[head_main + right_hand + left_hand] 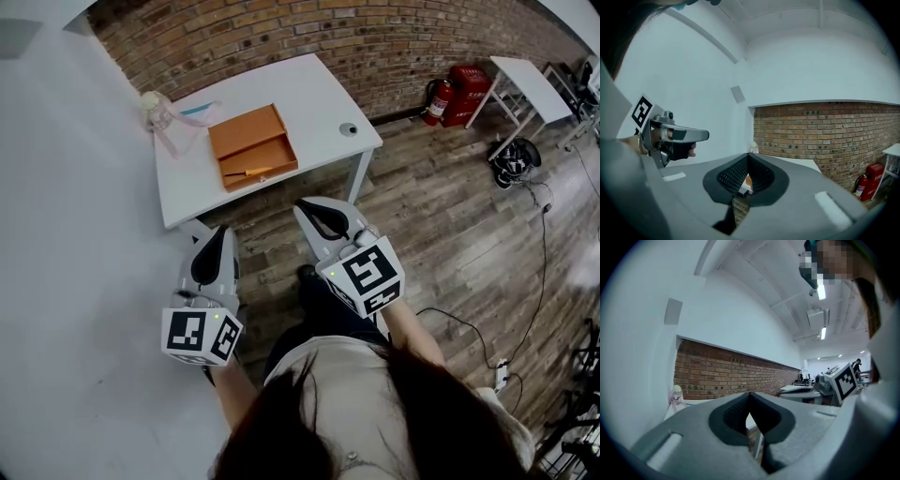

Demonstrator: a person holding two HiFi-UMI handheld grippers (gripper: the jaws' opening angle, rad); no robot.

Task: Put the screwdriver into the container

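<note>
An open orange box, the container (251,145), lies on the white table (319,94) ahead of me. A thin yellowish tool, apparently the screwdriver (249,172), rests inside its near half; it is too small to make out fully. Both grippers hang well short of the table, over the wooden floor near my body. My left gripper (222,231) (750,395) is shut with nothing between its jaws. My right gripper (312,210) (749,155) is also shut and holds nothing. In the right gripper view the box shows as an orange sliver behind the jaws.
A pale figure with a pink ribbon (156,110) and a small grey round thing (348,129) also sit on the table. A white wall runs along the left, a brick wall behind. Red fire extinguishers (453,96), another white table (531,84) and floor cables (539,281) lie to the right.
</note>
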